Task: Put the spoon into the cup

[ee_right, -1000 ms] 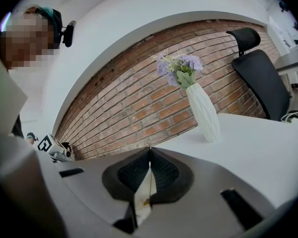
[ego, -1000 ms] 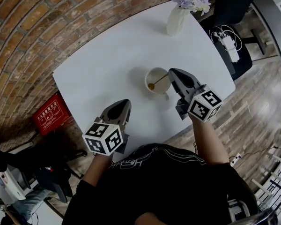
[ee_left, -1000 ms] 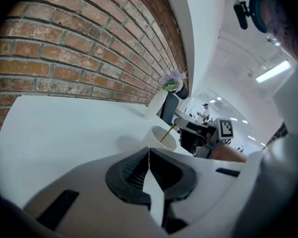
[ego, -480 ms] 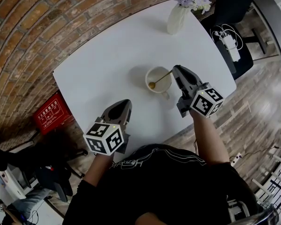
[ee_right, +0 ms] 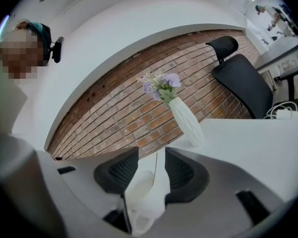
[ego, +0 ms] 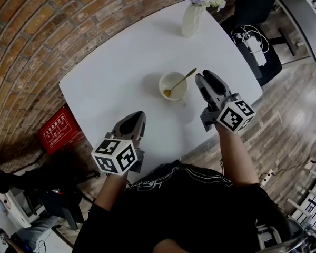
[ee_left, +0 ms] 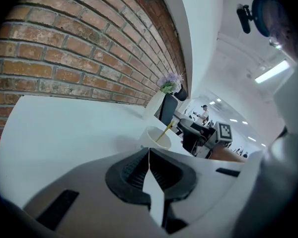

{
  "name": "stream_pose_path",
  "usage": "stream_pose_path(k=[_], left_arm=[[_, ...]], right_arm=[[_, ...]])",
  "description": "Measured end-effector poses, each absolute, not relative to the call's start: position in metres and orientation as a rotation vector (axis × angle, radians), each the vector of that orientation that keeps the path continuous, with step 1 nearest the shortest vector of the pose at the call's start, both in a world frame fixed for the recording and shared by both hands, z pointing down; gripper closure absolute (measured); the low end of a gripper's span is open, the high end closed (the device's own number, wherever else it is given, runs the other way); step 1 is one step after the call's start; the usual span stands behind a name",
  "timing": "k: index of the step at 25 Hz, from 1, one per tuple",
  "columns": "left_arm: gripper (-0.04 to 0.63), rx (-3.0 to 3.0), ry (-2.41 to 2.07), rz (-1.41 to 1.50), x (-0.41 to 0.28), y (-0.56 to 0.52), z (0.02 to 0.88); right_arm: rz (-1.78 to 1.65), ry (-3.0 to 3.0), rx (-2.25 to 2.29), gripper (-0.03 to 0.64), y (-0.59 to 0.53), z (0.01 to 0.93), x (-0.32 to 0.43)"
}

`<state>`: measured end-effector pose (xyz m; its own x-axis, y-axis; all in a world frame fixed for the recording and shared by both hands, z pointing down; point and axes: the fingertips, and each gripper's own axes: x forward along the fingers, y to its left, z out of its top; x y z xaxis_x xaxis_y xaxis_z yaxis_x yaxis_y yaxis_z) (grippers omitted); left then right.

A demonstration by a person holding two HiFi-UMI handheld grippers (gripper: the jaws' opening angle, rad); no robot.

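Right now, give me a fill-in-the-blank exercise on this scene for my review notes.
The spoon leans inside the white ____. The right gripper, beside it, has its jaws ____ and off the spoon. The left gripper's jaws are ____, with nothing between them.
Missing: cup; open, having just been opening; shut.

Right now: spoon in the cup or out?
In. The gold spoon has its bowl down inside the white cup, with the handle leaning out over the rim.

table point(ego: 121, 62): smooth matt | spoon point(ego: 181, 81): glossy, perhaps metal | wall point(ego: 37, 30): rough brick
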<state>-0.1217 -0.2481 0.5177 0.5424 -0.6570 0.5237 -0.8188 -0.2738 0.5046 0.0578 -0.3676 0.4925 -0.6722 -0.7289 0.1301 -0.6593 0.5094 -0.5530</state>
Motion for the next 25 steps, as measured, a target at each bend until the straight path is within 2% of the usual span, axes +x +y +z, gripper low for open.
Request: stream_pose_path(k=[3,17,25], left_arm=[[0.588,2.045,-1.188,0.248,-0.116,-0.241,0.506],[0.588,2.29,-1.169,0.117,-0.07,-0.176,0.404],[0.588,2.398,-1.145,0.07,-0.05,-0.145,0.369]], right_arm=[[-0.8,2.704,-1.188,0.486,-0.344,0.473,0.059],[-0.552,2.918,-0.947,0.609,-0.208,0.381,0.046],[-0.594,2.991,-0.782,0.618,-0.158,0.363,0.042]])
